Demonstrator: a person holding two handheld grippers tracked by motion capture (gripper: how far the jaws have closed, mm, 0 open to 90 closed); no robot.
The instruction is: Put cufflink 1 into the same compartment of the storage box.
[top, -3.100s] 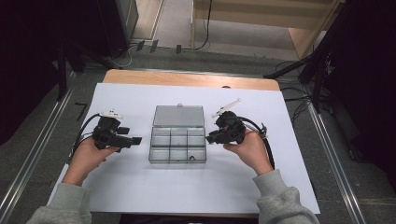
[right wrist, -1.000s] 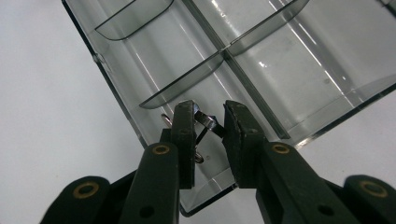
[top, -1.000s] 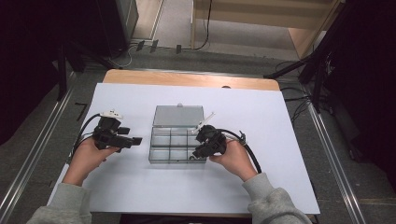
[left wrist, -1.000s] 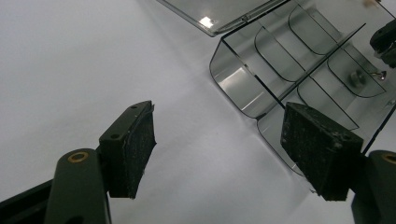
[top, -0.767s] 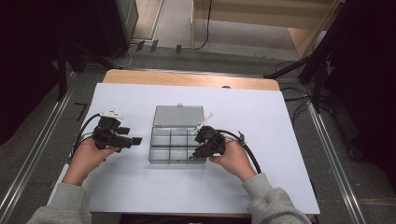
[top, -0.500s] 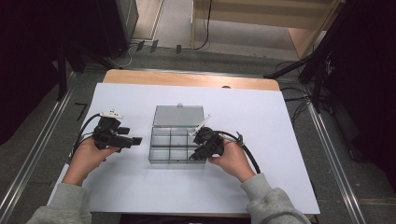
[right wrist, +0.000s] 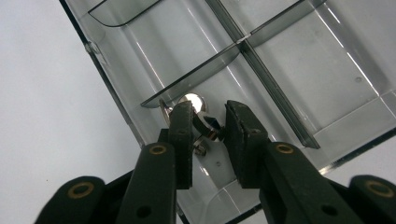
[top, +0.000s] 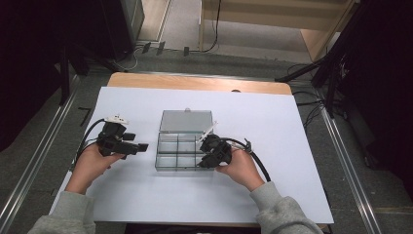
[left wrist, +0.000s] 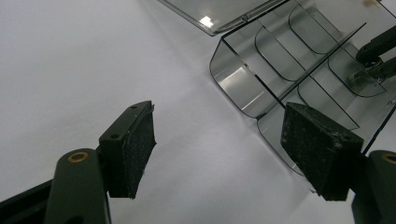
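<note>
Over the box's [top: 181, 146] near-right compartment: right tool [right wrist: 208, 122] jaws just easing apart around small metal part [right wrist: 196, 105], seemingly dropping it | left tool [left wrist: 219, 140] wide open, empty, waiting beside box on bench [top: 272, 122]

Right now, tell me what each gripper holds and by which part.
The left gripper holds nothing; its jaws stand wide. The right gripper straddles a small shiny metal piece in the clear organizer box; the jaws, just opening, no longer visibly clamp it.
</note>
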